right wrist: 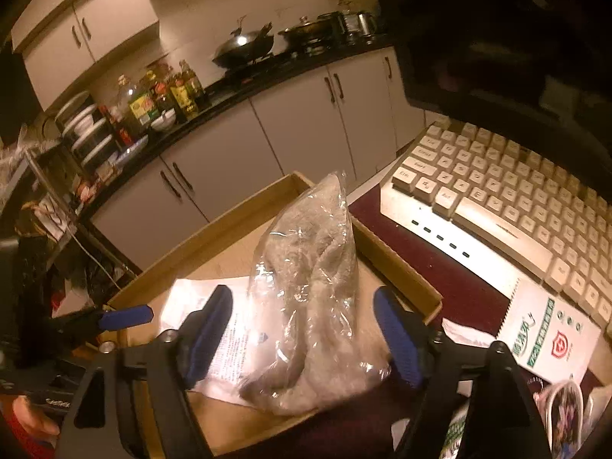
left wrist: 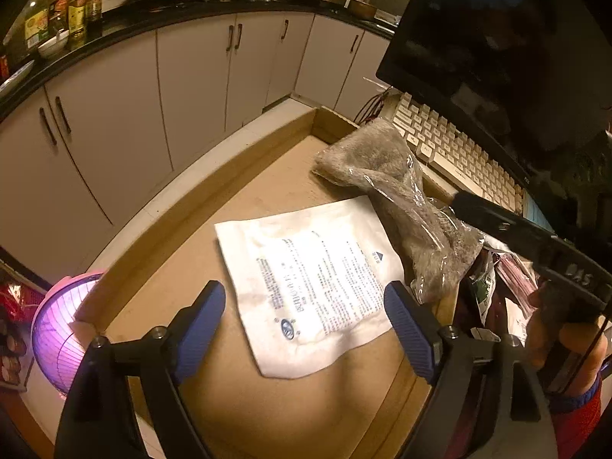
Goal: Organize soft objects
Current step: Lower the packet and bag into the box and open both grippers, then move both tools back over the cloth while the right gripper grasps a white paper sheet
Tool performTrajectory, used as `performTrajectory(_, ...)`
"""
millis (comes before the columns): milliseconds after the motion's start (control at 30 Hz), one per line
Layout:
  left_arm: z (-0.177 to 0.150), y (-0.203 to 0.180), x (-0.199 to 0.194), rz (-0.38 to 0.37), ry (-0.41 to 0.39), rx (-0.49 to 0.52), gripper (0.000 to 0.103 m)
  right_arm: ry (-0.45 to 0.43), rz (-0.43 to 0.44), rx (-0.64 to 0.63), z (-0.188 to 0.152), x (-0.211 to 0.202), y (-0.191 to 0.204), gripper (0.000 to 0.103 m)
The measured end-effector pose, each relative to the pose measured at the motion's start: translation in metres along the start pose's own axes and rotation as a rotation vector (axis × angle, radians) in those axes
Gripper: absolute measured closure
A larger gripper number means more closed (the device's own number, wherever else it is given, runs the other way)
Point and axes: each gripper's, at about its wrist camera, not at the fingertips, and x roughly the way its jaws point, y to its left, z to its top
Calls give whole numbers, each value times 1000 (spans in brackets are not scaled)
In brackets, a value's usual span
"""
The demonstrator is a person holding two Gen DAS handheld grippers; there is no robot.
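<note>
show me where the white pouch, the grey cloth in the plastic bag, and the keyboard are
white pouch (left wrist: 310, 283), left wrist view, on its printed middle.
grey cloth bag (right wrist: 310, 290), right wrist view, on the middle of the bag.
keyboard (right wrist: 508, 199), right wrist view, on the key rows.

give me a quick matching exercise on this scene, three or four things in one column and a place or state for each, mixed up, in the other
Things:
1. white pouch
2. clear bag of grey fabric
3. keyboard
4. left gripper

Places or states:
A. lies across the cardboard tray's right rim
B. open, nothing gripped
C. flat on the tray floor
D. outside the tray, under the dark monitor

Pairs: 1-C, 2-A, 3-D, 4-B
</note>
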Motion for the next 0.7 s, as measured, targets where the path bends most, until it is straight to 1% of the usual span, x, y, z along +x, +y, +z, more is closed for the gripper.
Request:
performTrajectory(133, -5, 0, -10, 16, -31, 7, 17, -37, -9, 29, -6, -23, 2, 9)
performTrajectory(200, -9, -3, -15, 47, -51, 22, 16, -45, -8, 46, -11, -32, 3, 7)
performTrajectory(267, -12, -7, -18, 72, -66, 39, 16, -58, -14, 73, -20, -46, 1, 0)
performTrajectory(333, -16, -12, -23, 105, -88, 59, 16, -78, -19, 105, -29, -60, -2, 0)
performTrajectory(433, -20, -19, -29, 132, -117, 79, 16, -94, -18, 166, -46, -80, -8, 0)
performTrajectory(600, -31, -34, -36, 118, -129, 111, 13, -95, -50, 245, -77, -108, -28, 0)
performTrajectory(700, -36, -44, -37, 115, -127, 138, 13, -102, -92, 282, -95, -125, -41, 0)
